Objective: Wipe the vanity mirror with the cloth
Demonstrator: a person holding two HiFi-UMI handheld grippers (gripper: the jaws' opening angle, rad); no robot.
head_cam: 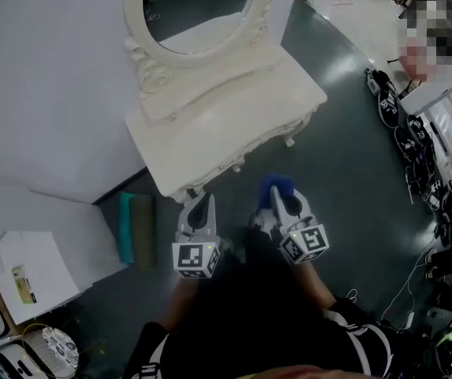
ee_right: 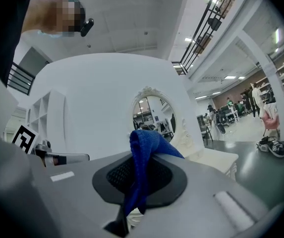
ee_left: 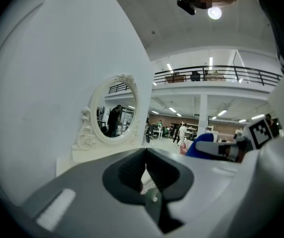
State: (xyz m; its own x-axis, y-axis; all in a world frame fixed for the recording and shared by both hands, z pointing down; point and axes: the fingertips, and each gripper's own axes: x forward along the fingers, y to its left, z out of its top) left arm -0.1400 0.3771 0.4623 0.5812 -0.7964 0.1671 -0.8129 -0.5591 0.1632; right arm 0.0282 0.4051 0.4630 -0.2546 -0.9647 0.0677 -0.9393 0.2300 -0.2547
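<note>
The blue knitted cloth [ee_right: 149, 140] is pinched between the jaws of the right gripper [ee_right: 141, 162]. A fold stands up above the tips and a tail hangs below, which I judge is meant to let a soft pad meet the glass first. The left gripper [ee_left: 145, 157] has its jaws drawn together on nothing and hangs just beside the right one, apparently kept out of the way.

Both sit low in front of the person, short of the front edge of the white carved vanity table [head_cam: 233, 125]. They are well apart from the oval mirror in its ornate white frame [head_cam: 198, 10], which stands at the table's back against a white partition wall [head_cam: 44, 69]. Wiping has not begun.

The tabletop looks bare, so the right gripper could probably reach straight across it. The scrolled frame is the edge to watch, since the cloth could catch on the carving. The wall closes off the left side, and a teal-and-olive object [head_cam: 128, 227] — I cannot tell what it is — sits on the floor by that corner. To the right the grey floor [head_cam: 344, 156] lies open as far as a clutter of dark cables and gear [head_cam: 415, 144].
</note>
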